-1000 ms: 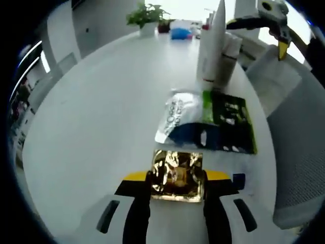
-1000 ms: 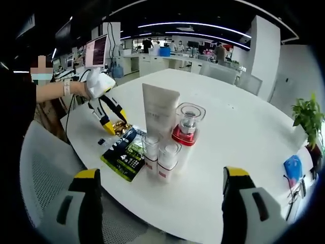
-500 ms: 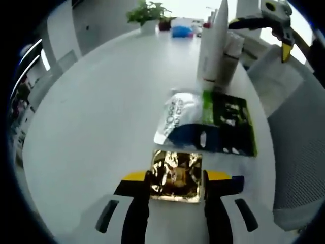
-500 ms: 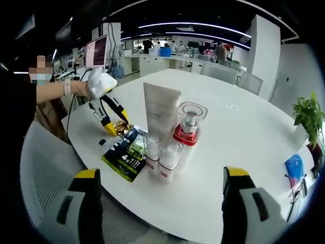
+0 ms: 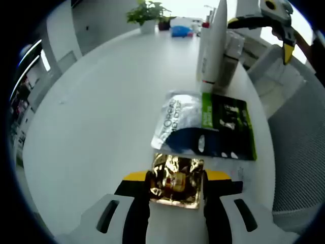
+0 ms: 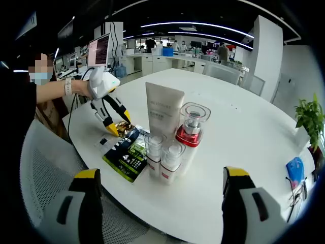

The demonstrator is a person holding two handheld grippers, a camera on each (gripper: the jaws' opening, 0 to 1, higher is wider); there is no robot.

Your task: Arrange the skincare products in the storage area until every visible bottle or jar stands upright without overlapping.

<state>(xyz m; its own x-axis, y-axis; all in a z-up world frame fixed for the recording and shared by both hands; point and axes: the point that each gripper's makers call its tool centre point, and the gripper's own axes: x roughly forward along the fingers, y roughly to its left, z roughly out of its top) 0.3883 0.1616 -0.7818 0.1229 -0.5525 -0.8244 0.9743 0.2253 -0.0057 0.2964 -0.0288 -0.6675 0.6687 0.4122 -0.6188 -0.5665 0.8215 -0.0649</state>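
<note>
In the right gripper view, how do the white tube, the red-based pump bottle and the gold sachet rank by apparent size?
1. White tube, largest.
2. Red-based pump bottle.
3. Gold sachet, smallest, though it lies farther from the camera.

My left gripper view sits low and close over the white table (image 5: 101,101), facing along it toward the tall tube (image 5: 213,46). My right gripper view looks back from farther off, across the table's edge. Both share the tube (image 6: 163,109) and flat packets (image 6: 127,155).
</note>
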